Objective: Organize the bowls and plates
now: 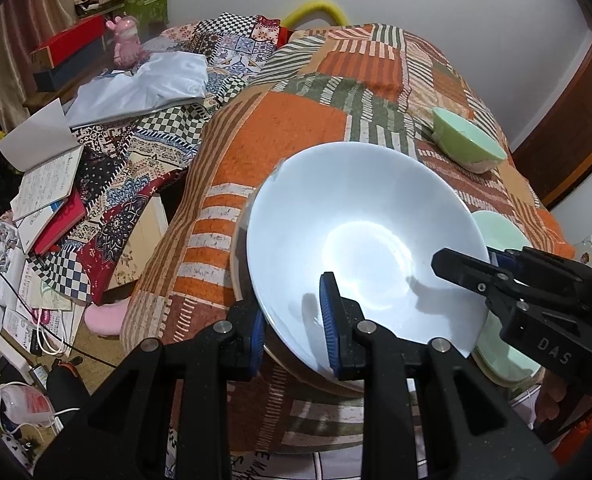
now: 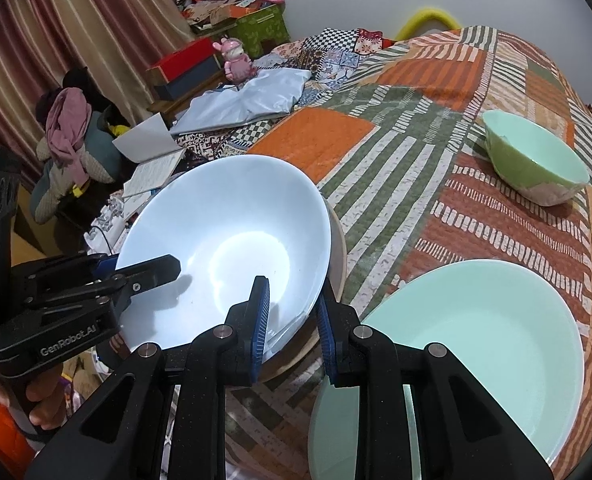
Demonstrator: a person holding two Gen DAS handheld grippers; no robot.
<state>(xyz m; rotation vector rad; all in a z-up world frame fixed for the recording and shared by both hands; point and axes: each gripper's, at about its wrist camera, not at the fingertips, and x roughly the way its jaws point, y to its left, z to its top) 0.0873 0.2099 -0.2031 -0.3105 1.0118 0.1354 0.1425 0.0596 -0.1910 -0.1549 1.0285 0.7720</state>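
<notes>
On top of the bed, the patchwork quilt in orange, green and rust stripes [image 2: 376, 168] carries all the tableware. Largest of the pieces is the pale mint-green round ceramic plate [image 2: 476, 340], lying flat at the near right. Next is the pale blue, wide, shallow ceramic bowl [image 1: 360, 240], held tilted off level with its open face turned toward both cameras; beneath its lower edge a beige rounded dish [image 2: 338, 248] shows, and it cannot be told whether the two touch. Smallest is the light green ceramic bowl with a patterned base [image 2: 536, 160], standing alone, well apart at the far right of the quilt. The left gripper [image 1: 293, 320] is clamped on the near rim of the pale blue bowl, one blue pad inside the wall and one outside, jaws nearly together with only the bowl wall between. The right gripper [image 2: 291, 320] is likewise clamped on the rim at the bowl's right side, jaws drawn fully in on the wall. Both hands therefore carry the bowl, with grips on adjoining parts of its near edge. The deciding relation: the mint plate lies just beside the right gripper, on the side away from the left, so any set-down there would be led by the right hand, while the beige dish sits directly below the bowl.
</notes>
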